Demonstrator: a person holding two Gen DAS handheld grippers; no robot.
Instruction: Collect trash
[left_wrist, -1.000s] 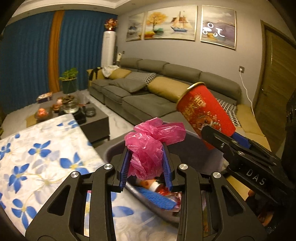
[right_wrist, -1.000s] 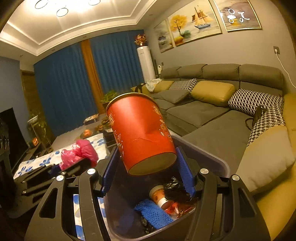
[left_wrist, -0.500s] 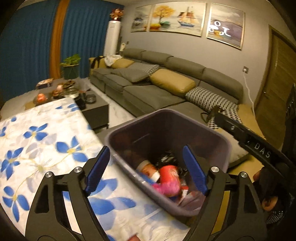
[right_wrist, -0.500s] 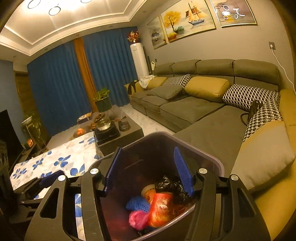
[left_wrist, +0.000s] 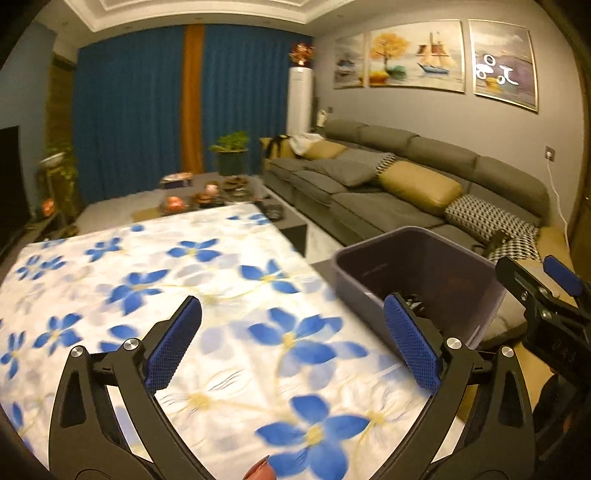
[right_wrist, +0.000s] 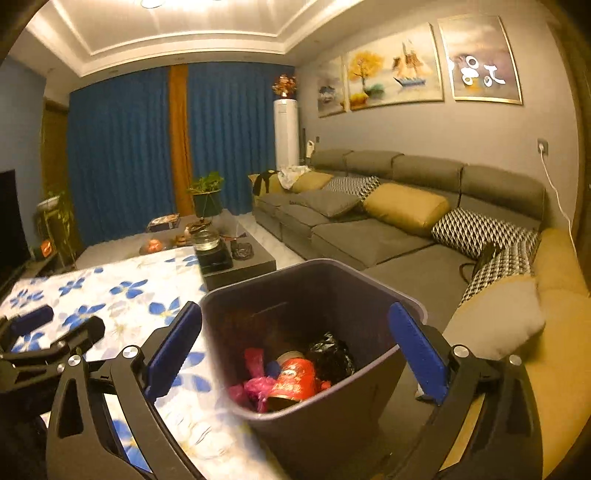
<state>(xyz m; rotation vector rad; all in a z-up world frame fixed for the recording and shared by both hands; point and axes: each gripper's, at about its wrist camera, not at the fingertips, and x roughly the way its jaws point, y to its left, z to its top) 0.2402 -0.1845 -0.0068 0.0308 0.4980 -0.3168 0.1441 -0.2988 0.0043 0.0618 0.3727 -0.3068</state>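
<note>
My left gripper (left_wrist: 291, 328) and right gripper (right_wrist: 295, 339) are opening, empty; red cup (right_wrist: 295, 380) lies in the bin (right_wrist: 369, 273) below my right jaws

smooth matt plastic bin (right_wrist: 314, 291), floral cloth tablecloth (left_wrist: 147, 280), crinkled glossy pink bag (right_wrist: 255, 387)

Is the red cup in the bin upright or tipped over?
Tipped over. The red cup lies on its side in the bin, beside the pink bag.

1. The dark bin (right_wrist: 314, 295) stands upright, just beside the flowered surface (right_wrist: 140, 295).
2. Inside the bin lie a red cup (right_wrist: 295, 380), tipped over, a pink bag (right_wrist: 255, 387) and a black bag (right_wrist: 332, 354).
</note>
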